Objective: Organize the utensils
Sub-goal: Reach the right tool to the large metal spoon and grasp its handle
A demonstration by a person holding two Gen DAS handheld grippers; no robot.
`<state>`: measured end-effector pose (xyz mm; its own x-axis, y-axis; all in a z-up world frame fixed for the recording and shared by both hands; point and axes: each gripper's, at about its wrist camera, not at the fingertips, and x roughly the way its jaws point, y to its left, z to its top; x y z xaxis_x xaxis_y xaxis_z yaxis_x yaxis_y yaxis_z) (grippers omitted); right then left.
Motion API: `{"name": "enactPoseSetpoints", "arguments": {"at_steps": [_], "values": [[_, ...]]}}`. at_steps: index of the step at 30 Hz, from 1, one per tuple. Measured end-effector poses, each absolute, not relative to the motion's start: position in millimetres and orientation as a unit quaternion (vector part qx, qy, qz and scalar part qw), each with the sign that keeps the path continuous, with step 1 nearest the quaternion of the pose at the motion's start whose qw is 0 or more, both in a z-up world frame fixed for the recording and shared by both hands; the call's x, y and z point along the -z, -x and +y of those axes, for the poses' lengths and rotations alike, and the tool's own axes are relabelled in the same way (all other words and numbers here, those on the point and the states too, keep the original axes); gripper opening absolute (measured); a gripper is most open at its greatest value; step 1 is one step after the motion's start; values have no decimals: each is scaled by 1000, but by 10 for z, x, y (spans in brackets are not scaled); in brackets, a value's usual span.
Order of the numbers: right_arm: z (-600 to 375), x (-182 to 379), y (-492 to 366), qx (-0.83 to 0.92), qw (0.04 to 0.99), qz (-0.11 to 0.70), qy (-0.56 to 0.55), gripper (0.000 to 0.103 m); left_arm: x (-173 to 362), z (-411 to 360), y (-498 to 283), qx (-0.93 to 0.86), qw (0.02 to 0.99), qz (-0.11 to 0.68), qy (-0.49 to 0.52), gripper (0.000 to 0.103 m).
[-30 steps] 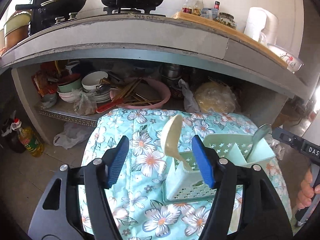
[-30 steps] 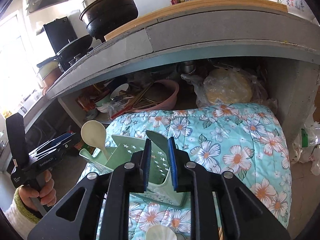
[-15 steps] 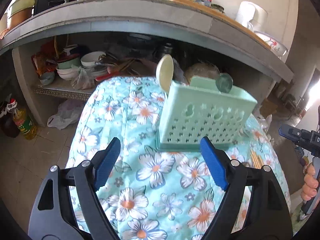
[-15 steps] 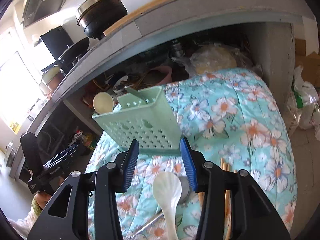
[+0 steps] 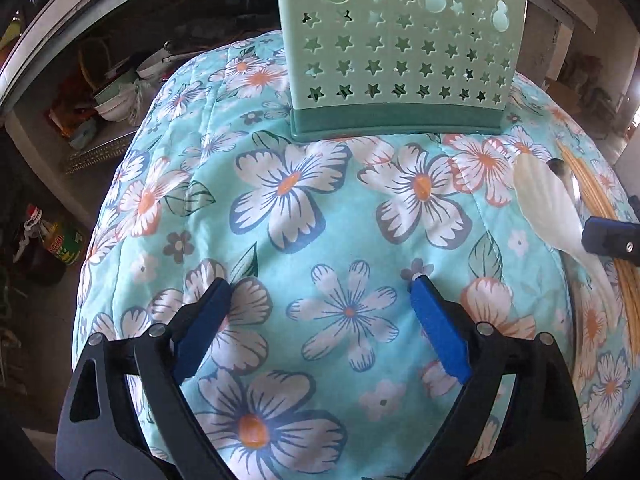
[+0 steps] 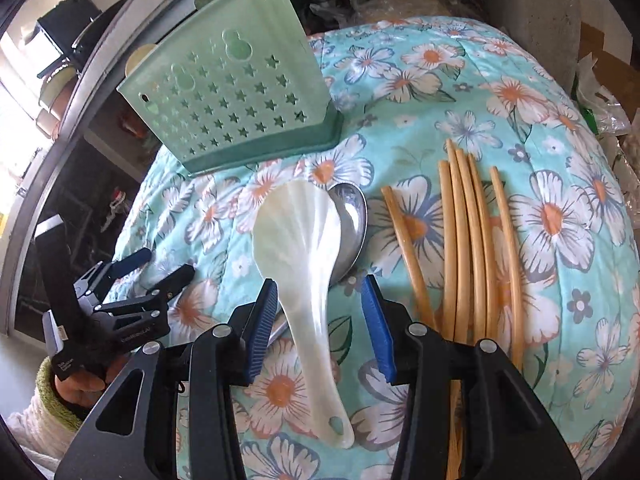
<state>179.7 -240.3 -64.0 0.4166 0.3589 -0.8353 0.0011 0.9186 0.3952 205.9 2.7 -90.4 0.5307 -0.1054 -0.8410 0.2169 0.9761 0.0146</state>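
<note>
- hovering my right claw (image 6: 318, 322) over the pearly white spoon (image 6: 298, 264), jaws partly apart w/ its neck between them, pads not pressing it.
- spoon lies flat on the floral quilt (image 6: 520, 92); long axis runs straight out ahead of the claw, bowl at the far end, handle end back under my wrist.
- that's the relation the next move turns on, i reckon: the handle runs between the pads, so closing should catch it across its narrow width, no wrist roll needed.
- a metal spoon (image 6: 352, 216) sits half under the white bowl, just right of it & touching; might get dragged along.
- chopsticks (image 6: 468, 240) lie further right, roughly parallel to the spoon.
- green utensil holder (image 6: 236, 100) stands ahead & to the left, past the spoon bowl, a cream spoon already poking up behind it.
- left claw (image 5: 320, 308) wide apart, jaws just been opening, nothing between, only quilt under it; the spoon's well off to its right.
- so right hand is the nearer one for this pick.
</note>
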Motion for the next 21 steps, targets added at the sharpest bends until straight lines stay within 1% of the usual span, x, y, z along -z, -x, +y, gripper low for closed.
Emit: {"name": "enactPoseSetpoints", "arguments": {"at_steps": [3,5,7,8,10,15,21], "values": [[-2352,713,-1790,-99,825,534,-153,42,920,90,-2081,96,874,474,-45,94],[-2332,701,-1768,-99,827,532,-149,36,912,72,-2070,97,875,471,-49,95],[-2336,691,-1765,-105,825,534,-154,26,914,75,-2068,100,876,470,-46,95],[-2331,696,-1760,-107,824,534,-155,23,914,83,-2070,101,876,470,-44,95],[-2325,693,-1743,-112,823,534,-160,10,909,86,-2056,103,876,470,-42,95],[-2368,681,-1712,-113,817,534,-186,5,901,108,-2014,113,877,465,-37,95],[-2338,615,-1640,-144,802,531,-233,5,905,123,-2016,116,878,464,-36,95]]}}
